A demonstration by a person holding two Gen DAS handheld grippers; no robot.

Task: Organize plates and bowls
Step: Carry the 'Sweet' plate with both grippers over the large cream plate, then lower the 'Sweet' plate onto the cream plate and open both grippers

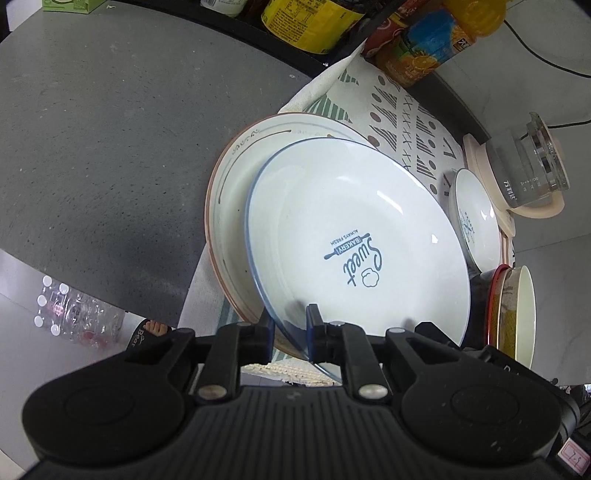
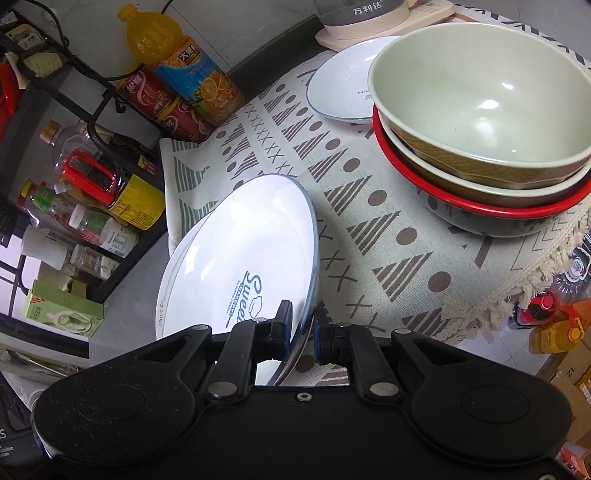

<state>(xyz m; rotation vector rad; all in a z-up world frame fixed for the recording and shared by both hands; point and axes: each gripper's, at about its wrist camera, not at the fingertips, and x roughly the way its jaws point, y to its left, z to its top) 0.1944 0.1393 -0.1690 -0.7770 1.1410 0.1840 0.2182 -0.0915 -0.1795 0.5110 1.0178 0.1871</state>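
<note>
Right now my left gripper (image 1: pixel 289 325) pinches the near rim of the blue-rimmed "Sweet Bakery" plate (image 1: pixel 354 240), one finger above the rim and one below. My right gripper (image 2: pixel 303 325) clamps the same plate (image 2: pixel 243 258) at its 5 o'clock edge. In the left wrist view the plate tilts, face up, its print reading upside down toward 12 o'clock. It overlaps a larger brown-rimmed plate (image 1: pixel 236 173) at 10 o'clock; I cannot tell whether they touch.

Both plates sit over a patterned cloth (image 2: pixel 362 206) with a tasselled edge, spread on a grey speckled countertop (image 1: pixel 110 147). At 2 o'clock in the right wrist view stands a stack of three bowls (image 2: pixel 480 147), with a small white dish (image 2: pixel 343 85) just behind it, near a kettle base (image 2: pixel 354 33). Bottles and cans crowd a black wire rack (image 2: pixel 74 99) at 10 o'clock.

My grippers' bodies hide the plate's nearest edge.
</note>
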